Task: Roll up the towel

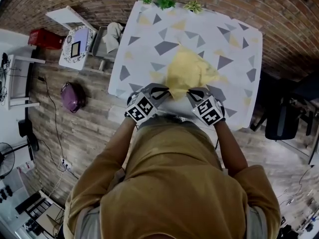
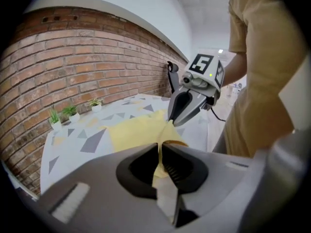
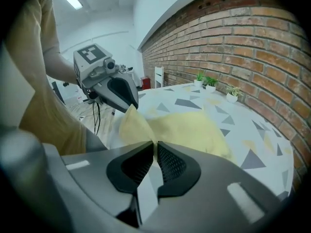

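Head view: I see the yellow towel (image 1: 189, 71) lying rumpled on the table (image 1: 239, 39) with its triangle-patterned top, a little toward 6 o'clock of the tabletop's middle; three potted plants (image 1: 166, 2) stand at the table's 12 o'clock edge. The left gripper (image 1: 166, 90) meets the towel's near edge at about 7 o'clock and the right gripper (image 1: 193, 92) at about 5 o'clock, the two close beside each other. Left gripper view: my left claw (image 2: 160, 148) is closed almost fully, a thin fold of the towel (image 2: 136, 130) pinched between its pads; at 1 o'clock the right gripper (image 2: 171, 120) bites the same raised edge, and the cloth slopes away from both toward the brick wall (image 2: 73, 57) at 10 o'clock. Right gripper view: my right claw (image 3: 155, 149) is likewise all but closed, with the towel's (image 3: 189, 130) edge clamped in the narrow slit between the pads; the left gripper (image 3: 132, 106) holds a lifted corner at 11 o'clock, and the rest of the cloth rests on the table toward 2 o'clock.
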Available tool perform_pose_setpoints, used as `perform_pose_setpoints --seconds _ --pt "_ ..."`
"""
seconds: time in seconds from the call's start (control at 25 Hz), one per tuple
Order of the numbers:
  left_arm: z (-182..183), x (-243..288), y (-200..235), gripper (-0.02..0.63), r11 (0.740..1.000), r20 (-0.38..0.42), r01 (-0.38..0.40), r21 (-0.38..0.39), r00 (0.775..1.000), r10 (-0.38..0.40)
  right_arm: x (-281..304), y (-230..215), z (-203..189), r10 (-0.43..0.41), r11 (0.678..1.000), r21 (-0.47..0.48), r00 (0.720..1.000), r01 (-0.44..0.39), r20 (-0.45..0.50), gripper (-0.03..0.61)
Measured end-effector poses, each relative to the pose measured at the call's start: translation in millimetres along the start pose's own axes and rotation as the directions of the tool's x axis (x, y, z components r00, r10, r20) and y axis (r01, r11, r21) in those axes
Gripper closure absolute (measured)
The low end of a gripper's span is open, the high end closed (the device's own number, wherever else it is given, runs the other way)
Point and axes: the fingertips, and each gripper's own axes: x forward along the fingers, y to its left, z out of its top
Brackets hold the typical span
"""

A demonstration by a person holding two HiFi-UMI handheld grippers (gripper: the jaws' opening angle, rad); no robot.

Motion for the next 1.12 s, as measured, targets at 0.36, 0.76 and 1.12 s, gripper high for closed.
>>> perform_pose_setpoints --seconds 0.36,0.76,1.12 --pt "-42 -1 40 0.528 0.987 -0.131 -0.143 -0.068 0.982 0.134 19 -15 -23 -0.123 0.991 -0.071 0.990 0.118 -0.075 0.555" --pt "-41 -13 40 0.414 0.979 -0.102 -0.200 -0.043 0.976 0.195 38 11 -36 -0.052 0.982 -0.189 0.990 0.026 -0.133 0.482" --pt "-42 17 -20 0.411 0.900 -0.194 0.026 0.436 0.979 0.066 41 7 -35 -0.046 0.984 -0.176 0.990 0.022 -0.134 0.453"
